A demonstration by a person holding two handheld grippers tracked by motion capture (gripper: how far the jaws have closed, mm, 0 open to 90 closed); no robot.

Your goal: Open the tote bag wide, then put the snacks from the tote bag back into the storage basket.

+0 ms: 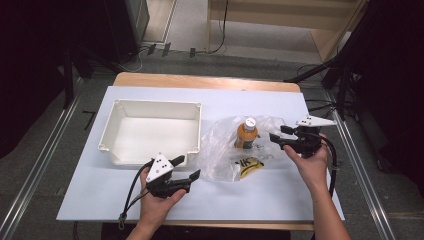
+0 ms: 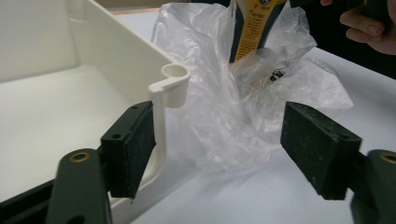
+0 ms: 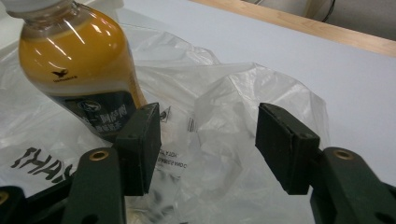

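Note:
A bottle of orange drink (image 1: pixel 247 133) with a white cap stands upright inside a crumpled clear plastic bag (image 1: pixel 225 155) at the table's middle. The bottle (image 3: pixel 79 70) shows its dark label close up, and the bag (image 3: pixel 233 121) bulges between my right jaws. My right gripper (image 1: pixel 276 135) is open at the bag's right edge, its own view (image 3: pixel 208 144) showing plastic in the gap. My left gripper (image 1: pixel 187 167) is open near the tray's front right corner, with the bag (image 2: pixel 233 107) ahead of its jaws (image 2: pixel 217 144). A white tray (image 1: pixel 150 107) stands left of the bag.
The tray's corner post (image 2: pixel 175 77) sits just by my left gripper's left pad. A yellow and black print (image 1: pixel 248 165) lies on the bag's front. The white board (image 1: pixel 100 200) tops a wooden table (image 1: pixel 200 80). Cables and stands (image 1: pixel 345 75) crowd the floor beyond.

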